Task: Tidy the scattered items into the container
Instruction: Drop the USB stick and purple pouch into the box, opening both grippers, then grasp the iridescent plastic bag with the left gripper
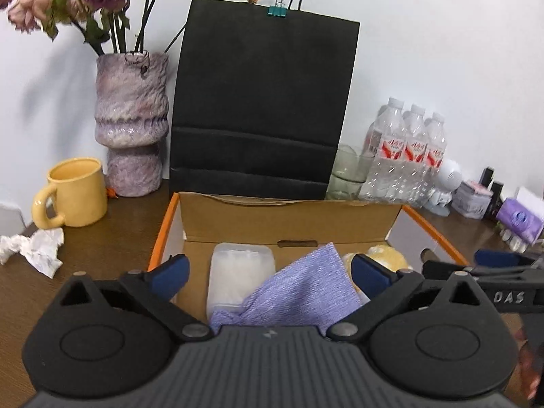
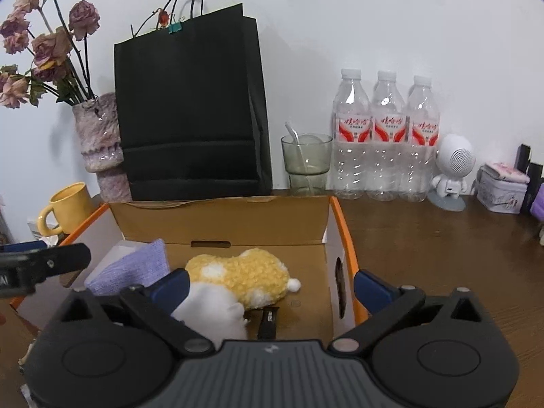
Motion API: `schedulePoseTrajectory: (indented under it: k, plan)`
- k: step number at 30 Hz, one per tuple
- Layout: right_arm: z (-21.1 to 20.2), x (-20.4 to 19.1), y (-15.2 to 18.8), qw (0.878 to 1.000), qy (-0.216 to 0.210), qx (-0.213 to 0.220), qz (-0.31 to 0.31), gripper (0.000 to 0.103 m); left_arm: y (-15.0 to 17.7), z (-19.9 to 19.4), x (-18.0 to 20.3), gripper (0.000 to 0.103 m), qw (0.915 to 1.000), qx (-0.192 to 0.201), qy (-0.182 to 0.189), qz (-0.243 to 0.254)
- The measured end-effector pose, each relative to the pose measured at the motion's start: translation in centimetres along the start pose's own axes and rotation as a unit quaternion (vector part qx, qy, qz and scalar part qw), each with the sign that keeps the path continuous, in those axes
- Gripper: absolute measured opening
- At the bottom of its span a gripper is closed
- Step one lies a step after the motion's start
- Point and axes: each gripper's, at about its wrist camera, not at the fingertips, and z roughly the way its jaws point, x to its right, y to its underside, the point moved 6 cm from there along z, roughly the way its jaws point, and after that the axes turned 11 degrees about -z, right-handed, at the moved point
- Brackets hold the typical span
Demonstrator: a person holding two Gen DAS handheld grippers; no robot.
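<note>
Black paper bag stands right behind the cardboard box, yellow mug and crumpled tissue to its left, water bottles to its right. Only the right wrist view shows a small black item beside the yellow-white plush toy; the left shows the clear plastic container under the purple cloth. Left gripper and right gripper both spread wide over the box, gripping nothing.

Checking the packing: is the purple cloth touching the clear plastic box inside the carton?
Touching. The left wrist view shows the purple cloth draped over the clear plastic box's right edge, with no gap.
</note>
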Motion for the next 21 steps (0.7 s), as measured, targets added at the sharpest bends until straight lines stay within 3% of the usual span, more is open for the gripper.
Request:
schedulePoseTrajectory:
  k: [15, 21]
  plan:
    - [-0.5, -0.1, -0.2, 1.000, 0.007, 0.000, -0.008, 0.103, 0.3, 0.0, 0.2, 0.103, 0.9999, -0.006, -0.010, 0.007]
    - [-3.1, 1.0, 0.2, 1.000, 0.017, 0.011, 0.002, 0.103, 0.3, -2.0, 0.2, 0.103, 0.9999, 0.004, -0.004, -0.009]
